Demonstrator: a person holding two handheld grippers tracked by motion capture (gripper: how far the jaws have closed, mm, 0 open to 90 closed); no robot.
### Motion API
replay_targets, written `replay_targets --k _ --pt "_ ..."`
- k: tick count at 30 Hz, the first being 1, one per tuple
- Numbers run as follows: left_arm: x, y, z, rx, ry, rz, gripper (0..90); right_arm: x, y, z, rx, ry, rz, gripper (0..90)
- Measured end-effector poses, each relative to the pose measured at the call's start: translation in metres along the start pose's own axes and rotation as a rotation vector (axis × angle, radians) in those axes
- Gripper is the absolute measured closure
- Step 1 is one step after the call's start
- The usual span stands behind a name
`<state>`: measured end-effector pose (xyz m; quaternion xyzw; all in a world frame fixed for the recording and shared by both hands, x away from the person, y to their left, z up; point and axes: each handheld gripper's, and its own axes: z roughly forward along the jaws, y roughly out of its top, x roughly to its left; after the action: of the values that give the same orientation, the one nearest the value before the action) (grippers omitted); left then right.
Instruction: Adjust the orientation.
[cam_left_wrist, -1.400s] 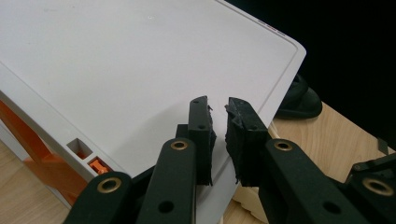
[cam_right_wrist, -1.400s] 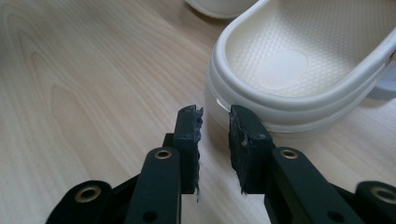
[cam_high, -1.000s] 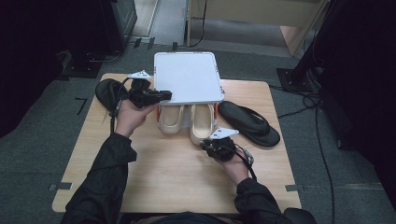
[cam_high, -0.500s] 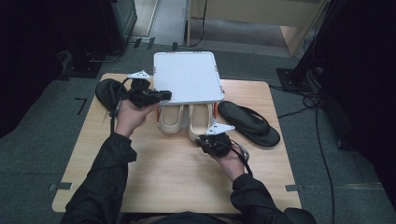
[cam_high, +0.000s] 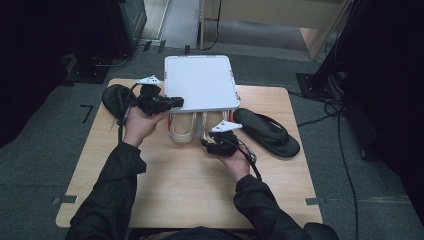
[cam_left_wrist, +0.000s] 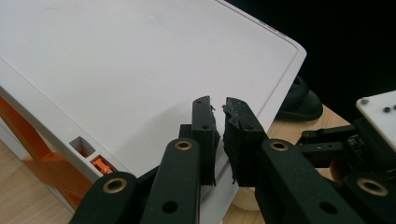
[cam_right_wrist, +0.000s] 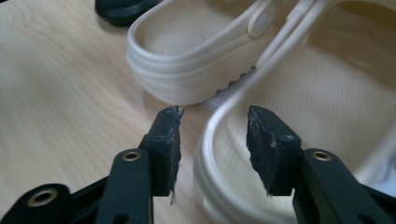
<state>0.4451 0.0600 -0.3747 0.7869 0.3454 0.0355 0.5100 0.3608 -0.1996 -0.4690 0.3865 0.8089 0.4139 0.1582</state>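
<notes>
tabletop (cam_high: 150, 185): light wood, dark grey floor around, dim room.
right gripper (cam_right_wrist: 214, 135): nearest; jaws just been opening, now released, straddling heel rim of right clog (cam_right_wrist: 299, 154), pads not pressing.
clogs: cream pair side by side mid-table, toes tucked under lid (cam_high: 200, 87); left clog (cam_high: 182, 127) just beside.
left gripper (cam_high: 172, 103): clenched at left edge of the tilted white lid, holding it up.
sandals: black, one each side (cam_high: 267, 131), (cam_high: 114, 97).
tip: keep lid steady, back right gripper off clear of the heel strap, don't drag clog.
</notes>
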Motion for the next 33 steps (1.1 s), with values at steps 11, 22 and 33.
replay_targets --k 11,22,33 --pt "0.000 0.000 0.000 0.000 0.001 0.005 82.7 0.001 0.009 0.021 0.017 -0.061 0.026 64.6" --pt "0.000 0.000 0.000 -0.001 -0.003 0.003 82.7 -0.011 0.012 0.018 0.020 0.014 -0.054 70.4" --pt "0.000 0.000 0.000 -0.002 -0.004 0.002 82.7 -0.014 0.011 -0.004 -0.008 0.048 0.043 68.7"
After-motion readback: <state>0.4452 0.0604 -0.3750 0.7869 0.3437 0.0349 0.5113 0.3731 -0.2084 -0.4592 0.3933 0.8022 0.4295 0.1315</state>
